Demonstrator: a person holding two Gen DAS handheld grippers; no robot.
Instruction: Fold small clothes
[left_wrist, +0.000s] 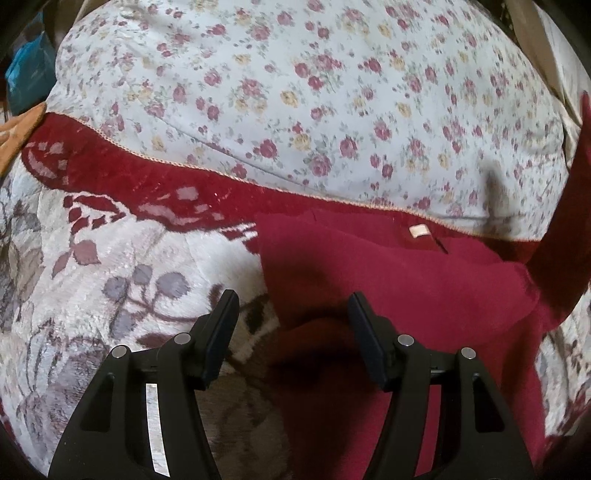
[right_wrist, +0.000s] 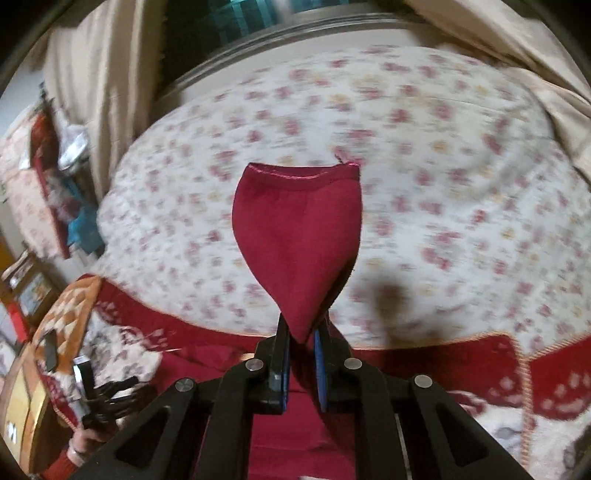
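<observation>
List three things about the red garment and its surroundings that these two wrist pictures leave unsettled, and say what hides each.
1. Left wrist view: the red garment runs under the left gripper and off the bottom edge, so its type and full outline stay unknown.
2. Right wrist view: the right gripper is shut on a red part; its link to the rest is hidden behind the fingers.
3. Right wrist view: the flowered bedspread is blurred.

A home bedroom, probably: a floral quilt (left_wrist: 314, 92) over a bed, beige curtains (right_wrist: 107, 74) at the far window.
</observation>
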